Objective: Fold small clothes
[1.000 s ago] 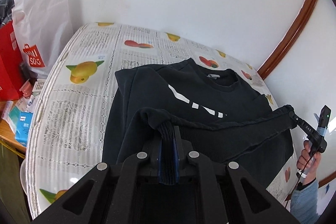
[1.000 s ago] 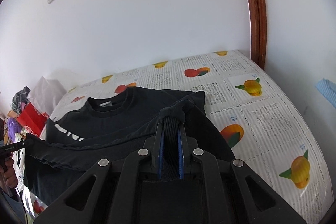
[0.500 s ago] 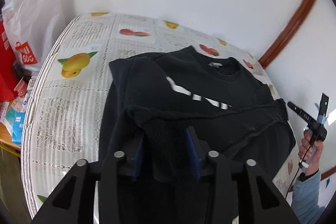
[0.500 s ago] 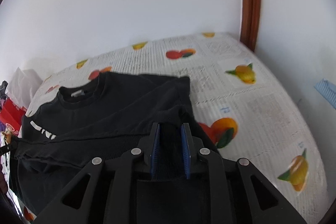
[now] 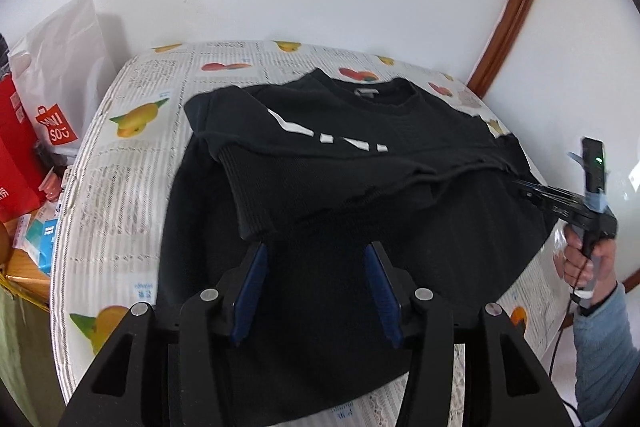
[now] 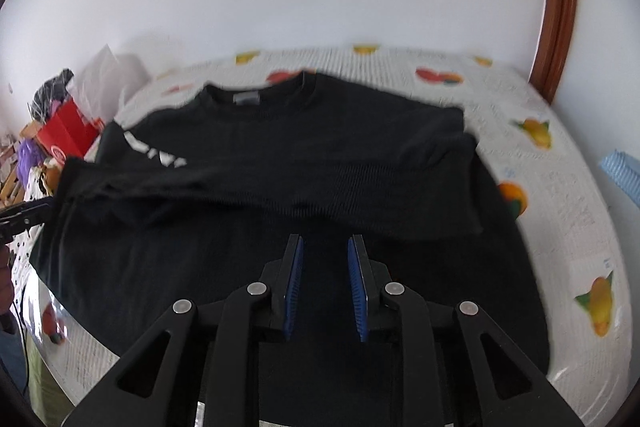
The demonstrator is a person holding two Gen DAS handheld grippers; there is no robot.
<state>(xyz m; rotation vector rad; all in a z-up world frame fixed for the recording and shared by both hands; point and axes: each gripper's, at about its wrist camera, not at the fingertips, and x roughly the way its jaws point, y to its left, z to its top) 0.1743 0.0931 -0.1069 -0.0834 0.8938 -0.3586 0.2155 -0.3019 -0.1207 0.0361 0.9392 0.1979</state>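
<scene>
Both grippers have let go of the sweater's (image 5: 352, 155) hem (clamped a second ago), which now lies folded up over the chest on the table (image 5: 120, 163). The left gripper's (image 5: 316, 283) jaws are opening, nothing between them; the right gripper's (image 6: 324, 279) stand slightly apart and empty.

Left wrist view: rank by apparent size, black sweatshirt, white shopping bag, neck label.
1. black sweatshirt, largest by far, though nearest the camera.
2. white shopping bag, partly cut off at the frame's left edge.
3. neck label, smallest.

One black sweatshirt (image 5: 360, 163) is laid on one fruit-print tablecloth (image 5: 132, 163); two grippers (image 5: 316, 251) (image 6: 324, 247), one white shopping bag (image 5: 68, 75) and one red bag (image 5: 16, 147) are seen.
</scene>
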